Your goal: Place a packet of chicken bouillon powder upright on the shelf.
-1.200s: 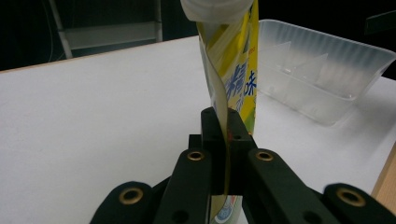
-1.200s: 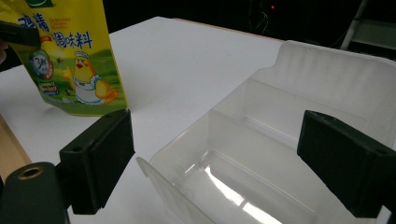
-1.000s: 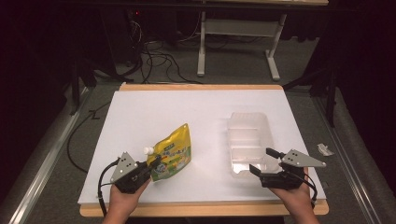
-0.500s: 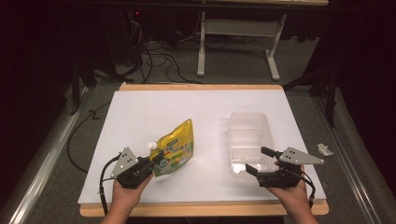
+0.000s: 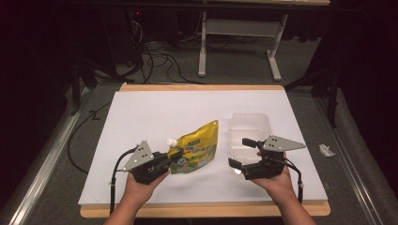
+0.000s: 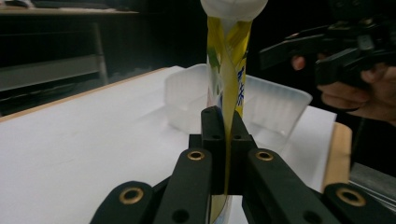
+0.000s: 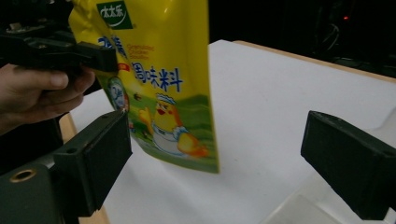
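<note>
A yellow spouted pouch [image 5: 197, 147] with a white cap [image 5: 172, 141] hangs tilted above the white table, near its front. My left gripper [image 5: 176, 157] is shut on the pouch's edge near the cap; in the left gripper view the jaws pinch the thin yellow film [image 6: 227, 135]. My right gripper [image 5: 239, 153] stands open to the right of the pouch, over the near end of a clear plastic tray [image 5: 251, 126]. In the right gripper view the pouch [image 7: 159, 79] hangs ahead of the wide-apart jaws with nothing between them, and the other hand holds the left gripper [image 7: 100, 56].
The white tabletop [image 5: 159, 112] has a wooden front edge [image 5: 202, 210]. A small crumpled white scrap [image 5: 325, 150] lies off the table's right side. Cables [image 5: 155, 58] and a desk frame [image 5: 239, 33] stand on the floor behind.
Both hands have risen a little and drifted. The pouch has lifted with the left gripper. The right gripper has moved left toward the pouch, still open.
</note>
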